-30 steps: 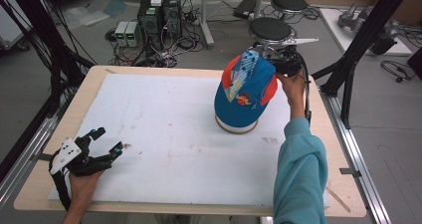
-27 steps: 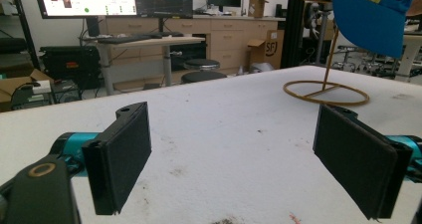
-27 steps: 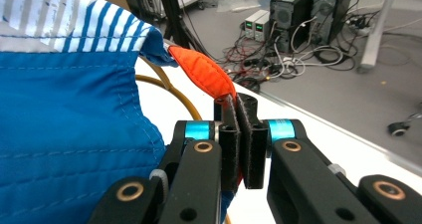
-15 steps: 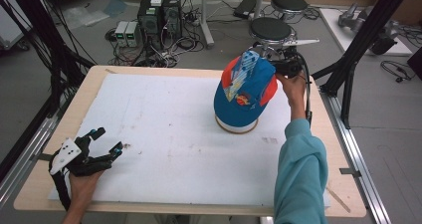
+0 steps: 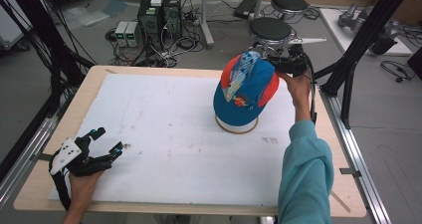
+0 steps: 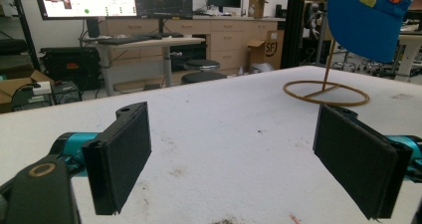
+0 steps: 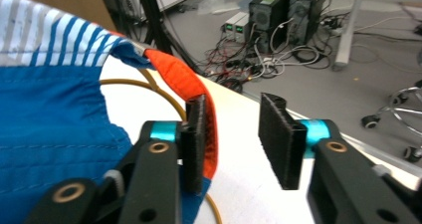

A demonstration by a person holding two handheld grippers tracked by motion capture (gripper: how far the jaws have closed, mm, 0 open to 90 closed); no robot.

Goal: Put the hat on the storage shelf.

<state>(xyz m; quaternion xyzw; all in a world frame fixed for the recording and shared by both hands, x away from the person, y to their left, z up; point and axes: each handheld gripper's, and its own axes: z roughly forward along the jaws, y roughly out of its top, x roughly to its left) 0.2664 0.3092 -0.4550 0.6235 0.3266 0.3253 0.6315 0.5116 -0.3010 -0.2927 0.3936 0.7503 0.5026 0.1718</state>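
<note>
Cap [image 5: 245,93] observed on a thin brass-coloured wire stand [image 6: 326,90], toward the far right part of the bench [image 5: 164,129]. Crown blue, side panels orange, top panel striped blue and white; cartoon graphics noted on the front, no legible wording made out. In the left tool view, round base ring of the stand seen resting flat on the white bench surface, cap blue underside hanging above it.

Right tool [image 7: 238,132] found at the far side of the cap, jaws spread; orange edge of the cap lying against the inner face of one jaw, other jaw standing clear of the fabric.

Left tool [image 5: 102,147] found well apart from the cap, at the near left corner of the bench, jaws spread wide, nothing between them.

Carton marked "SFI" [image 6: 271,43] noted in the background beyond the cap; monitor [image 6: 84,0] text unreadable.
</note>
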